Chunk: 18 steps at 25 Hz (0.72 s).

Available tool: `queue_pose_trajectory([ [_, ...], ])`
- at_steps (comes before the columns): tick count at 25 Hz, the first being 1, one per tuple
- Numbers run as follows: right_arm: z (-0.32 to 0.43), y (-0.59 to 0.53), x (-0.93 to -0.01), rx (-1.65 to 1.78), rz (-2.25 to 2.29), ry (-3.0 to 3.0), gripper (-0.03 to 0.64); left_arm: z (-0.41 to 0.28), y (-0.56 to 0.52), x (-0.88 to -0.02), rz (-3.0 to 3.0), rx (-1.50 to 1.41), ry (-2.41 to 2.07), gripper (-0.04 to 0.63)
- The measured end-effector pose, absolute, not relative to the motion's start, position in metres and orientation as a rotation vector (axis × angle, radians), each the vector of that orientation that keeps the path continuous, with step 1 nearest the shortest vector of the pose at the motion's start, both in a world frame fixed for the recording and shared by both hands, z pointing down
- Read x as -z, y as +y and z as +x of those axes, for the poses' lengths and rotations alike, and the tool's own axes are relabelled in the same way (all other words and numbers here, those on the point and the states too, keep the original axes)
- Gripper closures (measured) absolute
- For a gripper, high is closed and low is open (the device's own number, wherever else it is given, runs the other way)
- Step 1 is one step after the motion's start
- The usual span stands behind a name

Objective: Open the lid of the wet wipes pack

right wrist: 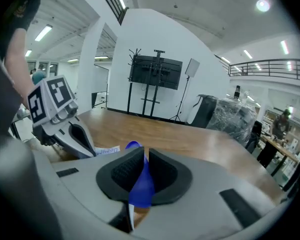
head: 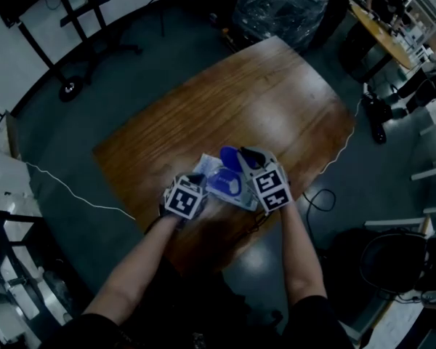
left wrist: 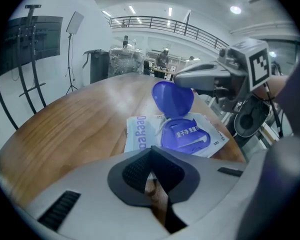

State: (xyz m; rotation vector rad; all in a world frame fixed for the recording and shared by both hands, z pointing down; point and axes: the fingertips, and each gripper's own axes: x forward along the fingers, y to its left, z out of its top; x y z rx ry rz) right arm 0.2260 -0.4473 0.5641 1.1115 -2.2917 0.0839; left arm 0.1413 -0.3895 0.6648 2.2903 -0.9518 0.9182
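A white wet wipes pack (head: pixel 219 167) (left wrist: pixel 138 134) with a blue oval lid frame lies near the front edge of the wooden table (head: pixel 261 93). Its blue lid (head: pixel 229 158) (left wrist: pixel 172 99) (right wrist: pixel 140 186) stands flipped up over the pack. My right gripper (head: pixel 243 158) (right wrist: pixel 144 169) is shut on that raised lid, whose thin edge shows between the pads. In the left gripper view the right gripper (left wrist: pixel 182 79) reaches in from the right. My left gripper (head: pixel 196 180) (left wrist: pixel 150 166) is shut on the pack's near left edge, holding it on the table.
A white cable (head: pixel 73 191) runs across the floor left of the table. A black screen stand (head: pixel 65 86) is at the far left and a wrapped pallet (head: pixel 283 2) beyond the table. A black chair (head: pixel 400 260) sits at the right.
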Motion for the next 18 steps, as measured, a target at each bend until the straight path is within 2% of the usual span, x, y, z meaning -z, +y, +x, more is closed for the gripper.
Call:
queue_pose_trajectory([
  [7, 0.239, -0.464, -0.578, -0.152, 1.255, -2.267, 0.575, 0.141, -0.389, -0.664, 2.314, -0.896, -0.929, 0.601],
  [16, 0.289, -0.44, -0.542, -0.271, 1.61, -2.309, 0.575, 0.114, -0.4, -0.62, 2.384, -0.849, -1.104, 0.603],
  [18, 0.289, -0.425, -0.525, -0.289, 1.639, -2.35, 0.604, 0.112, -0.398, -0.601, 2.418, -0.791, -1.116, 0.603],
])
